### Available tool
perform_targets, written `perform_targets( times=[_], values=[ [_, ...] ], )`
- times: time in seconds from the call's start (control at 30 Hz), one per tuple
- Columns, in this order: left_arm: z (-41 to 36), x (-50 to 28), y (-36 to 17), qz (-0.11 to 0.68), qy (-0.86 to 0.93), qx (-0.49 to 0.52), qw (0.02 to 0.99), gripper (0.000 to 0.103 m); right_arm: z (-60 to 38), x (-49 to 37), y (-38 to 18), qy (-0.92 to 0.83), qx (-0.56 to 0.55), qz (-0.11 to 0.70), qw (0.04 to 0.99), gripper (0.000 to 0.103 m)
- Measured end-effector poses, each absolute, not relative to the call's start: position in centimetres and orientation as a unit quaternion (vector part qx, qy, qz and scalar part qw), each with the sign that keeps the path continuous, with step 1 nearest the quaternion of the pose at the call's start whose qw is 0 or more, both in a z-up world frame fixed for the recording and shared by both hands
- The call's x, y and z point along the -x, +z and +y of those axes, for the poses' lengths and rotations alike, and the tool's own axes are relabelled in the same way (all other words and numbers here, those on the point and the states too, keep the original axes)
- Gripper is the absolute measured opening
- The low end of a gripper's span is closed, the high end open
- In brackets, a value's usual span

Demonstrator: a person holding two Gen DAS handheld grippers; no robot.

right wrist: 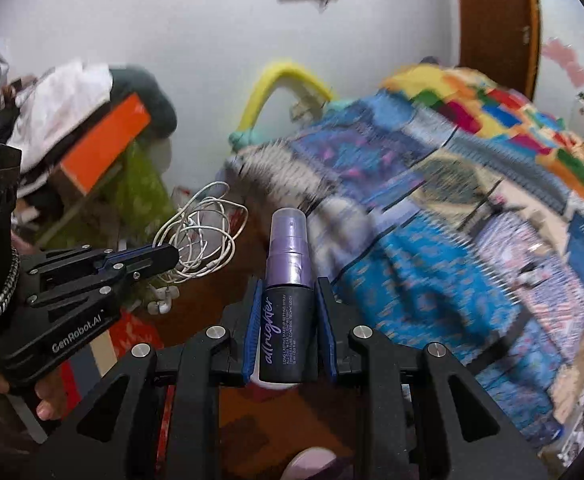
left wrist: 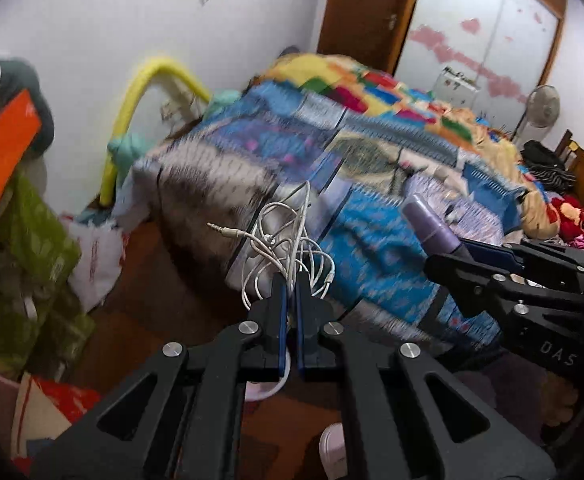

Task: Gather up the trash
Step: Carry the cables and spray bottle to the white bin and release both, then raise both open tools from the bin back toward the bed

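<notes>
My left gripper (left wrist: pixel 290 280) has its jaws pinched together on a tangled bundle of thin white earphone cable (left wrist: pixel 288 244), which hangs in the air in front of the patterned blue bedspread (left wrist: pixel 379 240). My right gripper (right wrist: pixel 290 284) has its jaws clamped on a small dark spray bottle with a clear purple cap (right wrist: pixel 288 280), upright, beside the cable, over the brown floor (right wrist: pixel 196 320).
</notes>
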State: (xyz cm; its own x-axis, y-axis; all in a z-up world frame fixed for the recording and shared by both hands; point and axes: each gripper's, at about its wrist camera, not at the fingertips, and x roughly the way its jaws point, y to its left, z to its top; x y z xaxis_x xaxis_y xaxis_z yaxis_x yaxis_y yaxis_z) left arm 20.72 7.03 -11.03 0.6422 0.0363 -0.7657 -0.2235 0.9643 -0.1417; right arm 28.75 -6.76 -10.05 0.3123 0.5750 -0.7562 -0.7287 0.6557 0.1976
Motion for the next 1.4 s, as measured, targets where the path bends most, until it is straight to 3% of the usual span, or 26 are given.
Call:
perform_targets(
  times=[0.93,1.4],
  values=[
    [15.1,-24.5,-38.0,0.625,0.124,0.254,0.728,0.002,4.0,-31.0,-35.2,0.381,0.206,0.617,0.657,0.024],
    [16.6,-25.4,-40.3,0.629,0.131,0.294,0.708,0.004,4.9,-32.3,-37.0,0.394,0.162,0.654,0.625,0.025]
  ],
)
